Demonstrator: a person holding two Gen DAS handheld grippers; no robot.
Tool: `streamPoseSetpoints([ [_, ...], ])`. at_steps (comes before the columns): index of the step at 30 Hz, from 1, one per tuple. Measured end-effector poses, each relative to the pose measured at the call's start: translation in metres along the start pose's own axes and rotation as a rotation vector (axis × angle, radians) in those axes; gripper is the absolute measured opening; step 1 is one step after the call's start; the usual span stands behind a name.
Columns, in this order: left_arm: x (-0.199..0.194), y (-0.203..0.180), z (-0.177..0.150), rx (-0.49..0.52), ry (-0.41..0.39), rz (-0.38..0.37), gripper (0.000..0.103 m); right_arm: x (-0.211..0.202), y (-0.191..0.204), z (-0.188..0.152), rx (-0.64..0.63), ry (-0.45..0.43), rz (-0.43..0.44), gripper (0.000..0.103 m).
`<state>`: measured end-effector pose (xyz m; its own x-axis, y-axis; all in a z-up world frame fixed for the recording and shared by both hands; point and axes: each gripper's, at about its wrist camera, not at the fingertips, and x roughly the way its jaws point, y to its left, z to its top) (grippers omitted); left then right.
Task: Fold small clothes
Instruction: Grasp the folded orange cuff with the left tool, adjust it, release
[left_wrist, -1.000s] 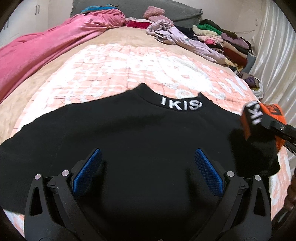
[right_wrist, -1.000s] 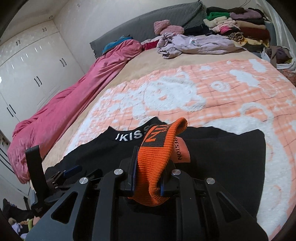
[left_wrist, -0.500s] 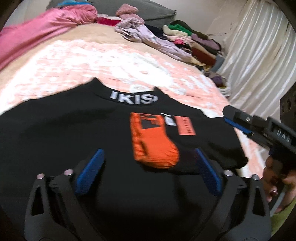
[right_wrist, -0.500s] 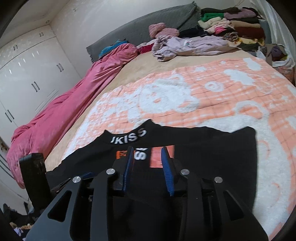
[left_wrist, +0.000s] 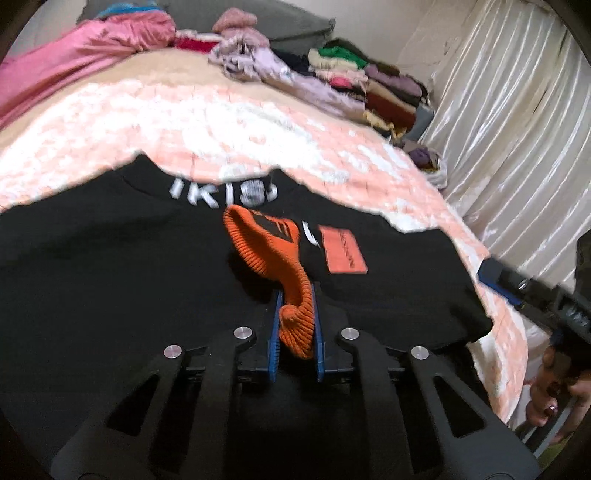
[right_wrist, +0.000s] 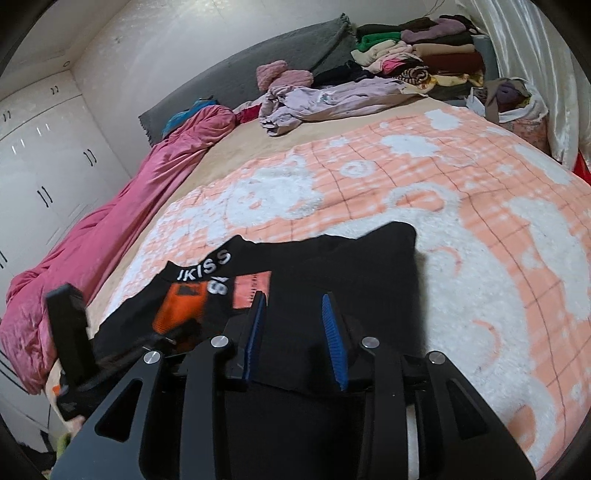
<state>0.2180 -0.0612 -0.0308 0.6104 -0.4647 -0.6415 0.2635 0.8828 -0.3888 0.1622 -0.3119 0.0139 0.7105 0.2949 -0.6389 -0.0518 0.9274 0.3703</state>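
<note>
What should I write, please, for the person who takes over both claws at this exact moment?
Left claw: shut on the orange cuff of the black top.
Right claw: open, empty, above the top's right side.
The top lies flat on the peach blanket, collar away from you.
Done: right sleeve is folded across the chest.
Left: the other sleeve, then the body.

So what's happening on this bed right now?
A person with a gripper in each hand is folding a black top with white collar lettering laid on the peach-and-white blanket. The left gripper is shut on the orange ribbed knit cuff, lying over the top's middle. The right gripper is open, holding nothing.
</note>
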Motion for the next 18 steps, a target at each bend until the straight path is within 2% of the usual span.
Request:
streamPoseSetpoints([
  [5,-0.047,0.008,0.010,0.001,-0.108,0.033,0.007,0.003,0.000,-0.007,-0.011,0.016,-0.011,0.031],
  [8,-0.072,0.019,0.012,-0.008,-0.157,0.082,0.007,0.006,0.006,-0.009,-0.019,0.025,-0.004,0.031],
  [10,-0.085,0.027,0.011,-0.004,-0.172,0.141,0.007,0.008,0.011,-0.010,-0.033,0.033,0.001,0.031],
  [12,-0.091,0.038,0.009,-0.009,-0.169,0.189,0.007,0.009,0.017,-0.011,-0.053,0.033,-0.003,0.031],
  [14,-0.092,0.050,0.006,-0.030,-0.145,0.207,0.007,0.012,0.022,-0.013,-0.073,0.040,-0.010,0.031],
  [18,-0.078,0.072,-0.005,-0.065,-0.047,0.236,0.008,0.018,0.031,-0.016,-0.097,0.053,-0.022,0.031],
])
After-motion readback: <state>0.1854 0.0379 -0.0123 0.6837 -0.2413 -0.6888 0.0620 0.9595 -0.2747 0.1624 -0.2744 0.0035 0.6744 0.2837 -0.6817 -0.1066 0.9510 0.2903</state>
